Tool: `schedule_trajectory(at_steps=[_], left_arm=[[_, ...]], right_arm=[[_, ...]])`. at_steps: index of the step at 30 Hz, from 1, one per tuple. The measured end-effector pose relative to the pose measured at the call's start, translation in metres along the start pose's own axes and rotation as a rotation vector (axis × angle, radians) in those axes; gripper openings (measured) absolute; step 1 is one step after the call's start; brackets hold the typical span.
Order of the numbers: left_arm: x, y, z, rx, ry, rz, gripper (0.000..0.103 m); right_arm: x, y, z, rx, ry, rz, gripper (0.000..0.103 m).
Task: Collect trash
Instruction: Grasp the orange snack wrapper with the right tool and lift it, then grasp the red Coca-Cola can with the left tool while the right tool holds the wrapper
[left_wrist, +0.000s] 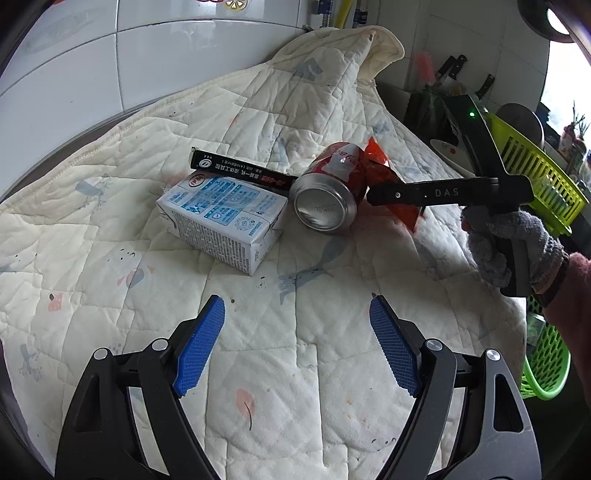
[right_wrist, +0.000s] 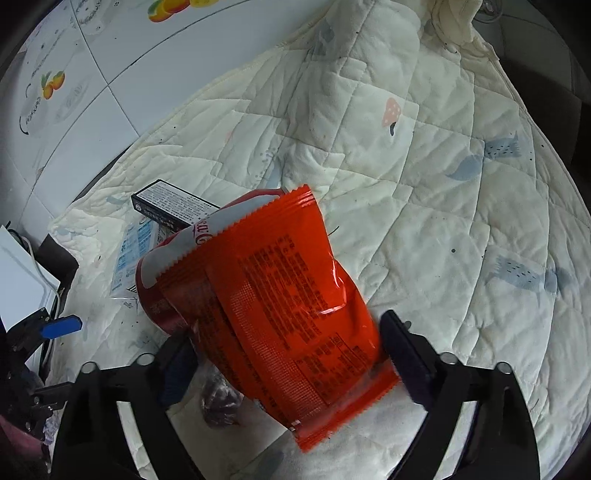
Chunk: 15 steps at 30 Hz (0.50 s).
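The left gripper (left_wrist: 297, 345) is spread wide with nothing between its blue pads (left_wrist: 201, 350), and it is positioned above the cream quilted cloth (left_wrist: 332, 369). Ahead of its fingertips and slightly to the left lies a white and blue carton (left_wrist: 221, 219) on its side. A slim black box (left_wrist: 243, 171) rests partly on the far edge of the carton, and its right end meets a red soda can (left_wrist: 332, 192). The can lies on its side ahead of the left gripper and slightly to the right, with its silver base facing that gripper. The right gripper (right_wrist: 284, 354), gripped by a gloved hand (left_wrist: 517, 247), reaches in from the right of the left gripper's view toward the can. An orange-red wrapper (right_wrist: 280, 295) sits between the fingers of the right gripper, with the left finger (right_wrist: 177, 369) and the right finger (right_wrist: 406, 354) flanking its lower end. Motion blur at both contact points prevents confirmation that the pads press on the wrapper. The wrapper extends forward from the right gripper and partly covers the can. A green basket (left_wrist: 535, 177) stands beyond the right gripper, off the cloth edge.
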<state>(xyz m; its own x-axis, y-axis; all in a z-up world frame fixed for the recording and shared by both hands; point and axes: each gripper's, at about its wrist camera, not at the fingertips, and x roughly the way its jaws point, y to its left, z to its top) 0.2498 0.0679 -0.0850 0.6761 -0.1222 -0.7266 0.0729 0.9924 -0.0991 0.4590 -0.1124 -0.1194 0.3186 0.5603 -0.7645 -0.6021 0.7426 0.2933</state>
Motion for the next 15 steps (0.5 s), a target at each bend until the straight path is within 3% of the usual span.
schedule_trajectory(at_steps=[8,15], left_arm=[[0.002,-0.014,0.025,0.049,-0.046,0.003,0.080],[0.016,-0.025,0.054,0.112,-0.081,-0.003,0.080]], right_arm=[[-0.024,0.000,-0.017,0.031,-0.029,-0.011,0.050],[-0.048,0.005,-0.040,0.050,-0.052,-0.022,0.048]])
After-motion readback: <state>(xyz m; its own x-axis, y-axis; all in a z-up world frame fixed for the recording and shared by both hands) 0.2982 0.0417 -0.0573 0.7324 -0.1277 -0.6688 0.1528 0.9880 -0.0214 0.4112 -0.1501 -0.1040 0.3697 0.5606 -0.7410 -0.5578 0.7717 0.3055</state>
